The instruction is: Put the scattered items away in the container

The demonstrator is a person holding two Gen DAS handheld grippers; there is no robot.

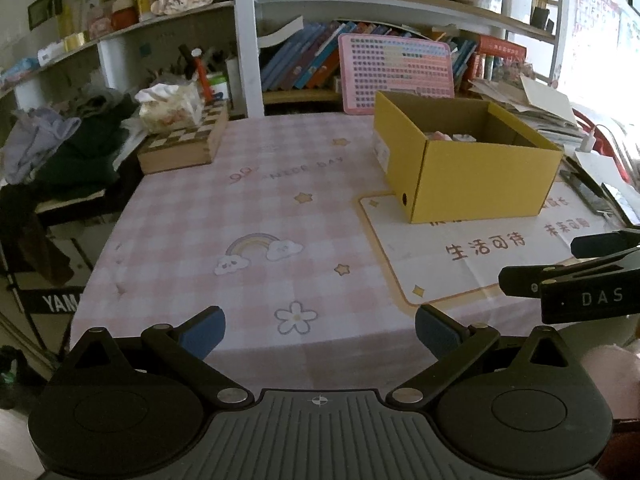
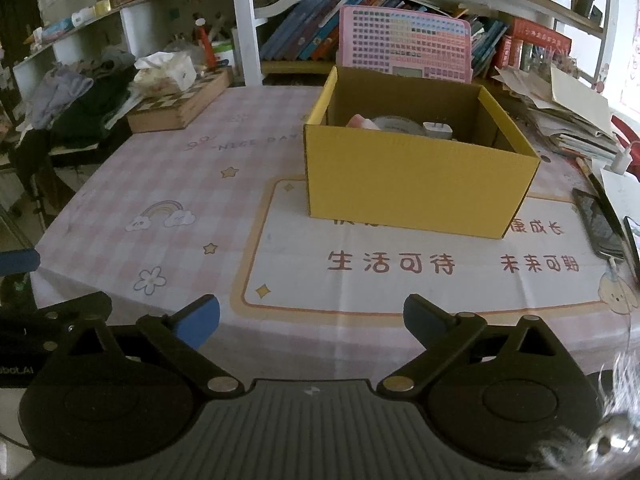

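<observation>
Hovering low over the near edge of the counter [image 2: 280, 152], the left gripper [image 1: 320, 330] and the right gripper [image 2: 311, 318] both have their blue-padded fingers [image 2: 198, 320] spread wide apart, grasping nothing. A yellow cardboard box [image 2: 416, 184] stands open on the white printed panel of the pink checked tablecloth [image 1: 248, 208], ahead of the right gripper and off to the left gripper's right. Inside it lie a white charger plug [image 2: 438, 130], a roll of tape [image 2: 396, 124] and a pink item [image 2: 360, 121], partly hidden by the front wall. A checkered wooden box [image 1: 184, 140] sits at the counter's far left corner.
</observation>
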